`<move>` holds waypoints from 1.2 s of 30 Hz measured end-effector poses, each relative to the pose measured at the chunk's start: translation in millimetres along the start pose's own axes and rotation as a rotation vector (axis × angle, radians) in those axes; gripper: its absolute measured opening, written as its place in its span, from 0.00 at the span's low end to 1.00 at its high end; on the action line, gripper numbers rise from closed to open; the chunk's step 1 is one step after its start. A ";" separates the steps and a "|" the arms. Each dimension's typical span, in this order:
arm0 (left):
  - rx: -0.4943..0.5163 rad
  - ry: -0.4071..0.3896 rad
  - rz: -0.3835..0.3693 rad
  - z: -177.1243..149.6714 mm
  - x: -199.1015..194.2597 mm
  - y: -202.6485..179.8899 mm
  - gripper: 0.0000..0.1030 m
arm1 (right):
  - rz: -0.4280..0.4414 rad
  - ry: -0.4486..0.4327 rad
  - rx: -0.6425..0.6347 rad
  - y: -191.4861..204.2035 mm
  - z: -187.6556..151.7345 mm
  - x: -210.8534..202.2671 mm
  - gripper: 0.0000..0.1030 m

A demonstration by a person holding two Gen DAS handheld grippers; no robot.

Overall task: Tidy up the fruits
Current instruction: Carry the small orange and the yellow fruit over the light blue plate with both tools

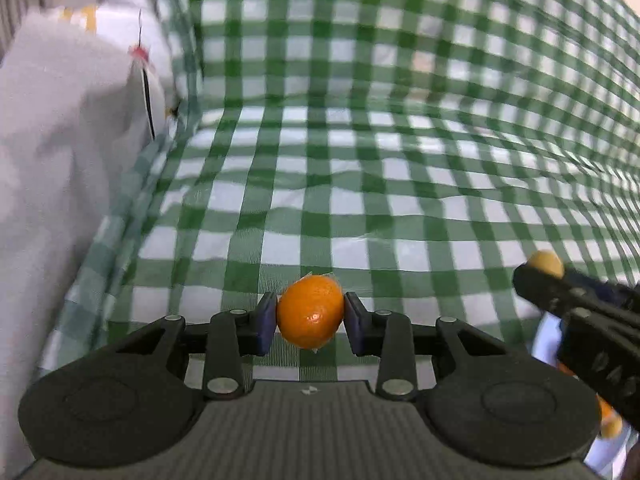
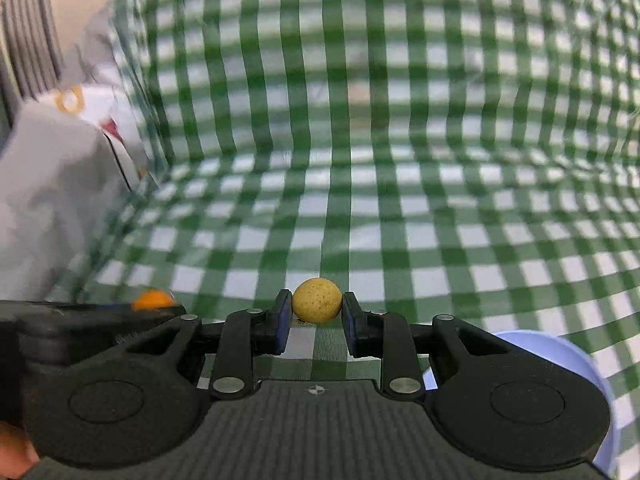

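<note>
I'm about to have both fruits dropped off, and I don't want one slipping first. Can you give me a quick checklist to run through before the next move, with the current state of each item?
1. Left gripper grip: ok, both pads press the sides of the orange fruit.
2. Right gripper grip: ok, shut on the small yellow fruit, held near the fingertips.
3. Gripper spacing: ok, the two sit side by side without touching.
4. Blue bowl position: ok, at the lower right of the right gripper, on the checkered cloth.
5. Bowl contents: cannot tell, only its rim shows.
6. Where the orange fruit goes: cannot tell, no second container in view.
</note>
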State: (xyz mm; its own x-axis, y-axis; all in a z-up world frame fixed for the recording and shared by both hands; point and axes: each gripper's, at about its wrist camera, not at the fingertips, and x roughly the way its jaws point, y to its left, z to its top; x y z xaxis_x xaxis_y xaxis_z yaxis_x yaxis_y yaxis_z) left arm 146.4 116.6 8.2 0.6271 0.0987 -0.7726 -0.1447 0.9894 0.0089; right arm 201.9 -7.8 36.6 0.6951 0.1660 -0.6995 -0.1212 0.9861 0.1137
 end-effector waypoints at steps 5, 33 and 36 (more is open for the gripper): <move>0.020 -0.063 -0.038 -10.7 -55.5 -11.2 0.38 | 0.000 -0.067 0.015 -17.4 -5.7 -57.7 0.27; 0.157 -0.094 -0.155 -56.3 -56.1 -81.8 0.38 | -0.155 -0.058 0.047 -128.5 -59.8 -109.8 0.27; 0.168 -0.094 -0.166 -57.0 -54.3 -88.1 0.38 | -0.157 -0.058 0.049 -130.1 -60.4 -108.9 0.27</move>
State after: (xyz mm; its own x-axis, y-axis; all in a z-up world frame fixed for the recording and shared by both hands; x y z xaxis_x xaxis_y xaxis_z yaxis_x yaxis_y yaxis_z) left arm 81.5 18.0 13.1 0.7009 -0.0653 -0.7102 0.0905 0.9959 -0.0023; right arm 99.2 -154.6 55.3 0.7424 0.0086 -0.6700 0.0259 0.9988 0.0415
